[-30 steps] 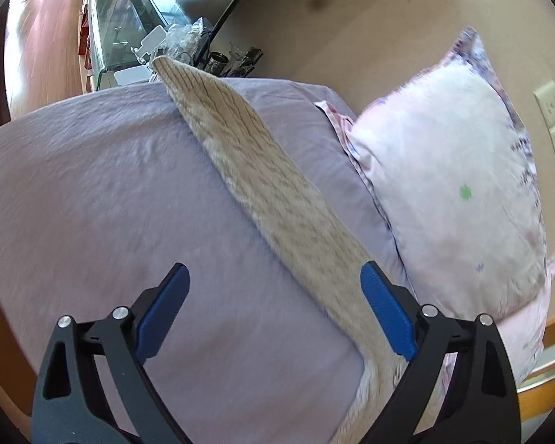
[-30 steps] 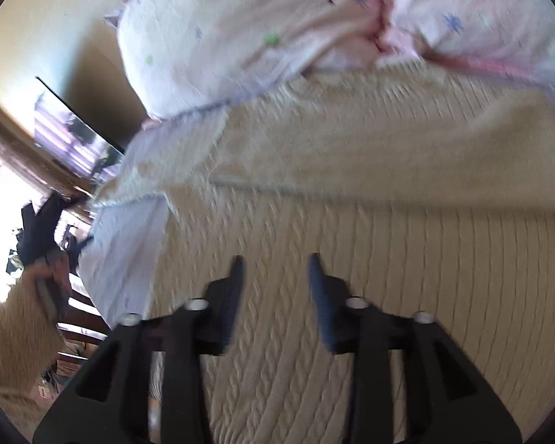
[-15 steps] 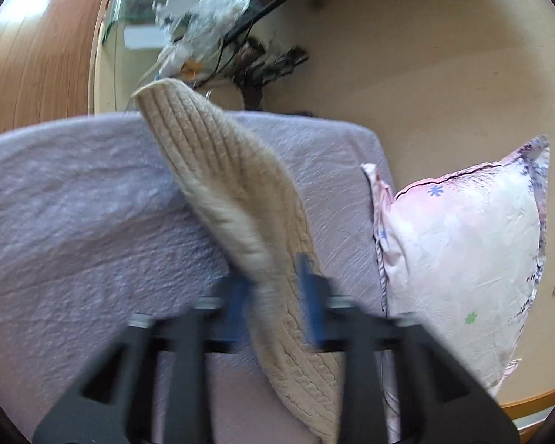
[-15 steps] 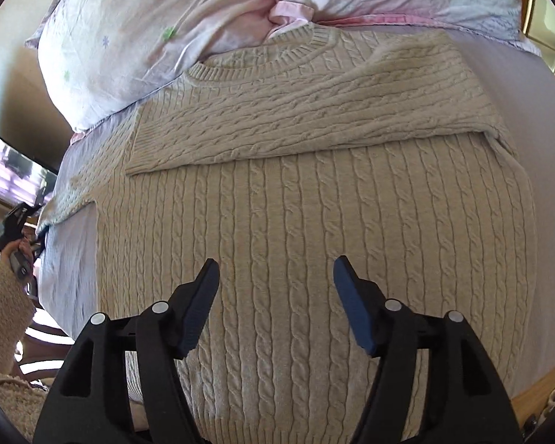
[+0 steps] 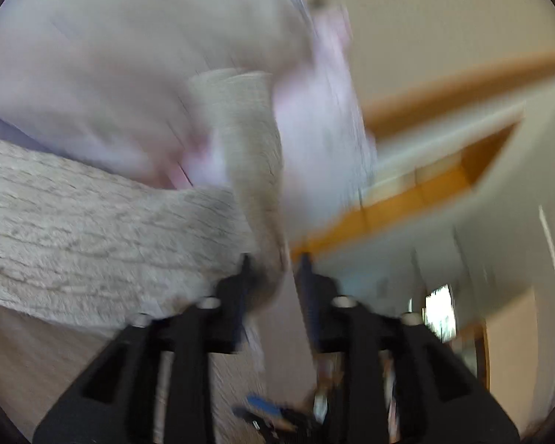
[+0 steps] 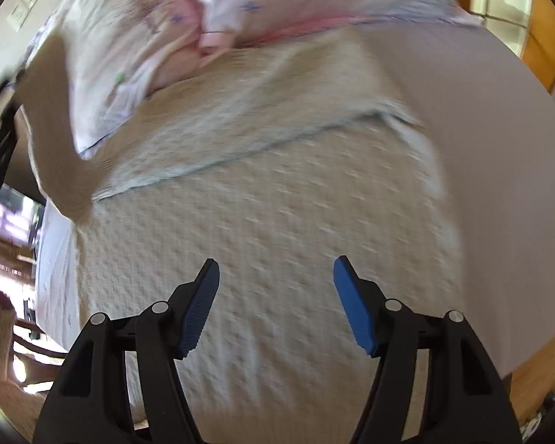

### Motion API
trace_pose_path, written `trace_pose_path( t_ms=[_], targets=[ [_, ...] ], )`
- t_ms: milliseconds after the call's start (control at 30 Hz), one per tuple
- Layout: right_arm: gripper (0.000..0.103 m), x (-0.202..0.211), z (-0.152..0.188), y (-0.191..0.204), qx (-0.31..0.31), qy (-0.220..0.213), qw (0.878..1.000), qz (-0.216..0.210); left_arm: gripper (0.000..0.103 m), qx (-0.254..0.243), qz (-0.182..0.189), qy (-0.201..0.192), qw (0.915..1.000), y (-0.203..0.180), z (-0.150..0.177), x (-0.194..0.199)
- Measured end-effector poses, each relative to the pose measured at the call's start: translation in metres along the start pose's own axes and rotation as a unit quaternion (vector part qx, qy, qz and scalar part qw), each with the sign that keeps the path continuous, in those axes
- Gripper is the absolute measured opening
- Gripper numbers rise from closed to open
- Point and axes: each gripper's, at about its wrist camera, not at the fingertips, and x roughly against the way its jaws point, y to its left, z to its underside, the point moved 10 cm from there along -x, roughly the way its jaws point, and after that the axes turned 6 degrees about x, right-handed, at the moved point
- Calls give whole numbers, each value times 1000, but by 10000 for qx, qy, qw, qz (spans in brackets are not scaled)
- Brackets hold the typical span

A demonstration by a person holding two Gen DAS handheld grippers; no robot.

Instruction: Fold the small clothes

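Observation:
A cream cable-knit sweater (image 6: 270,222) lies flat on the lilac bed sheet (image 6: 492,155), one sleeve folded across its chest. My left gripper (image 5: 272,262) is shut on the other sleeve (image 5: 251,155) and holds it lifted; the view is blurred. In the right wrist view that raised sleeve (image 6: 51,129) hangs at the left. My right gripper (image 6: 275,288) is open and empty, hovering over the sweater's lower body.
Pink floral pillows (image 6: 159,29) lie at the head of the bed, touching the sweater's collar. A wooden bed frame (image 5: 407,199) and a beige wall (image 5: 444,11) show behind. The wooden bed edge (image 6: 536,381) is at the lower right.
My left gripper closed on the sleeve and has swung it up and towards the pillows. My right gripper opened wider and stays over the sweater body.

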Motion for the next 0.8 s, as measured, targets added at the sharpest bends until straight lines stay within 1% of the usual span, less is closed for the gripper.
trace_pose_path(
  t_ms=[33,67,100,133,200,233,267,300,367,433,500,533,567,633,667,767,800],
  targets=[
    [66,3,5,-10,-102,19,9999,-4,39,-69,-109,519,9986,-5,32,-33],
    [66,7,9,-19,-186,15,9998,-28,39,-31,-195,798,9966,-3,54,-46],
    [66,16,16,-31,-279,-34,9996,-100,39,-12,-232,920,9955,1,66,-48],
    [66,20,21,-35,-312,-56,9994,-159,42,-69,-328,931,9951,9,78,-38],
    [66,32,37,-47,-387,-20,9985,-379,51,-223,-659,787,9945,30,86,-5],
    [66,38,47,-52,-440,37,9974,-574,55,-243,-868,711,9934,44,96,21],
    [66,41,54,-54,-476,83,9964,-700,57,-212,-1010,674,9924,56,99,43],
    [66,47,67,-60,-552,190,9939,-934,58,-132,-1197,620,9908,71,102,71],
    [66,54,81,-66,-651,350,9904,-1169,59,195,-1560,479,9864,102,121,123],
    [65,58,100,-78,-856,540,9861,-1319,60,695,-1890,222,9793,132,148,175],
    [64,57,115,-92,-1122,748,9816,-1354,61,1137,-2106,35,9709,155,173,206],
    [64,52,121,-98,-1287,874,9779,-1397,65,1349,-2238,7,9653,170,189,222],
    [64,49,126,-101,-1427,954,9741,-1473,68,1496,-2310,35,9614,181,200,228],
    [64,35,132,-104,-1784,1144,9613,-1761,68,1726,-2352,164,9564,192,221,228],
    [63,30,131,-102,-1855,1196,9564,-1915,68,1801,-2295,223,9563,195,225,220],
    [56,20,130,-92,-1924,1262,9466,-2258,71,1880,-2080,297,9594,200,232,202],
    [48,17,129,-88,-1933,1287,9440,-2342,71,1890,-2076,337,9592,201,232,198]
  ],
)
